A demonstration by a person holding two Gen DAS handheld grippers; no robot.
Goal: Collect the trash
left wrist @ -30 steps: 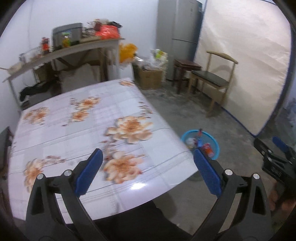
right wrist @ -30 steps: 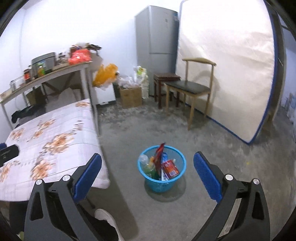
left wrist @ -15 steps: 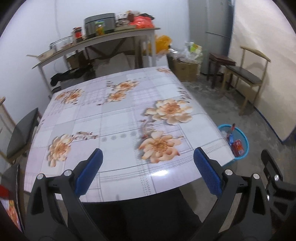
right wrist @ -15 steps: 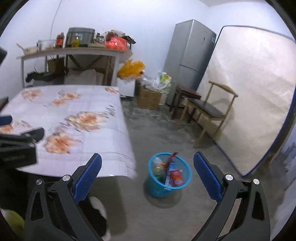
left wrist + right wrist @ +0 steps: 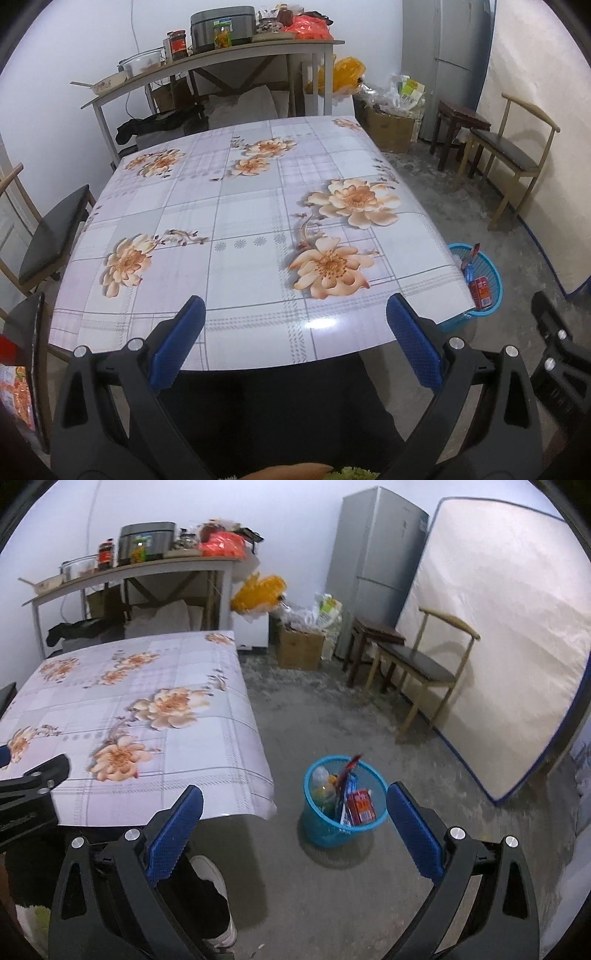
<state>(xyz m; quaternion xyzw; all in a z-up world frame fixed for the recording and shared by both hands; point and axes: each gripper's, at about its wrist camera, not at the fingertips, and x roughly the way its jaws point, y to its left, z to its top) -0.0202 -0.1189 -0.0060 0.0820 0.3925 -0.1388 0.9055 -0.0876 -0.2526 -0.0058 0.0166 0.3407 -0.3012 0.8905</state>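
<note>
A blue mesh trash basket [image 5: 328, 830] stands on the concrete floor beside the table's right corner, holding a plastic bottle [image 5: 320, 780], a red carton [image 5: 362, 806] and wrappers. The left wrist view shows the same basket [image 5: 493, 280] partly behind the table corner. My left gripper [image 5: 295, 347] hangs open over the near edge of the flowered tablecloth [image 5: 243, 229], nothing between its blue pads. My right gripper [image 5: 295, 829] is open above the floor, just in front of the basket, also holding nothing. No loose trash shows on the tabletop.
A black chair [image 5: 51, 236] stands left of the table. A shelf table [image 5: 221, 59] with pots and jars lines the back wall. A cardboard box [image 5: 299, 651], stool [image 5: 373, 646], wooden chair [image 5: 424, 668], fridge [image 5: 373, 561] and leaning mattress [image 5: 498, 627] fill the right side. A person's shoe [image 5: 210, 878] is below.
The left wrist view has swung left and pulled back, now taking in the whole tabletop. The right wrist view has turned to bring in the table and lifted slightly above the basket. Both grippers stayed open.
</note>
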